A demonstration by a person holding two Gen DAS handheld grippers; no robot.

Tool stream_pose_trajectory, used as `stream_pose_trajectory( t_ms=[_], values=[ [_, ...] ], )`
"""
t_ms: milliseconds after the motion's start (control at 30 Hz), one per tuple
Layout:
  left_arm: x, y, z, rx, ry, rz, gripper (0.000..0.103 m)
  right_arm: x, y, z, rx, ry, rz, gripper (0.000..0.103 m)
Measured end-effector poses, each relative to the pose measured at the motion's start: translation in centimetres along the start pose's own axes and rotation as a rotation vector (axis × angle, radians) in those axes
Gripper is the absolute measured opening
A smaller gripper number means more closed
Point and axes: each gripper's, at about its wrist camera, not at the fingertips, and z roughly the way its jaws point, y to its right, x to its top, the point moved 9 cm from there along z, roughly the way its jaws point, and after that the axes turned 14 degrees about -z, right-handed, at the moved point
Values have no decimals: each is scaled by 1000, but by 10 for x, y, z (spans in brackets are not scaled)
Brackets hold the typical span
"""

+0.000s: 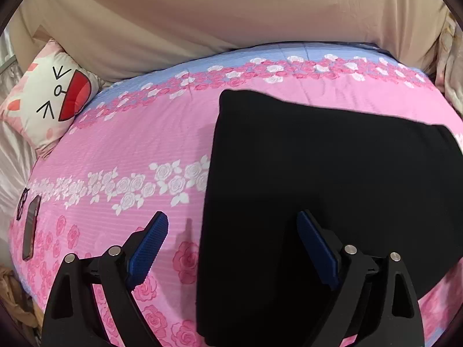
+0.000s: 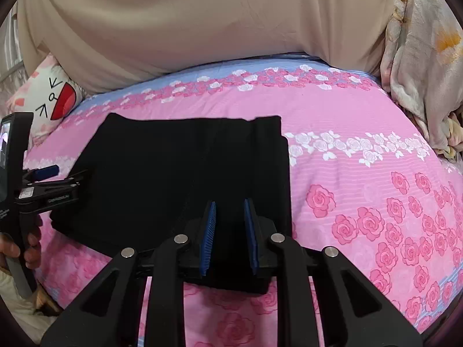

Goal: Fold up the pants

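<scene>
The black pants [image 1: 318,173] lie folded into a flat rectangle on the pink rose-print bedspread [image 1: 130,150]. My left gripper [image 1: 231,227] is open wide and hovers over the left edge of the fold, one finger above the bedspread and the other above the cloth. From the right wrist view the pants [image 2: 173,167] fill the middle left. My right gripper [image 2: 230,222] hangs over their near edge, its blue pads a narrow gap apart with nothing pinched between them. The left gripper [image 2: 49,177] shows at the pants' left side, held by a hand [image 2: 17,248].
A cat-face pillow [image 1: 49,95] leans at the bed's far left corner. A phone [image 1: 30,228] and glasses [image 1: 21,205] lie near the left edge. Beige fabric [image 1: 231,14] covers the back. A crumpled floral blanket [image 2: 419,72] is piled at the right.
</scene>
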Motion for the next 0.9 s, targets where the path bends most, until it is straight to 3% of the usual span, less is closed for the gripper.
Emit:
stream_pose_trajectory(
  t_ms=[167,200,233,300,367,433,500,567,700,900],
  values=[
    [-4,-12,5,-5,19,-1,98,-9,12,-2,-7,6,15,18],
    [-4,-16,3,-8,12,-5,98,-11,19,-5,-35,0,27,23],
    [-4,-19,0,-7,10,-9,96,-14,28,-9,-51,-6,53,37],
    [-3,-32,-19,9,31,-25,93,-18,43,-23,-52,2,128,36],
    [-2,-37,-46,-31,70,-29,94,-11,42,-45,-81,46,112,36],
    [-5,-34,-58,-41,82,-20,94,-4,28,-54,-53,67,86,35],
    [-16,-24,-50,-35,56,24,94,-3,9,-44,-12,49,37,33],
    [-32,-19,-29,10,-5,64,95,-16,7,-19,-61,-26,-3,36],
    [-33,-31,-40,-15,-3,35,95,-26,23,-26,41,-16,130,38],
    [-22,-46,-51,4,11,7,95,-20,49,-61,-55,23,136,39]
  ],
)
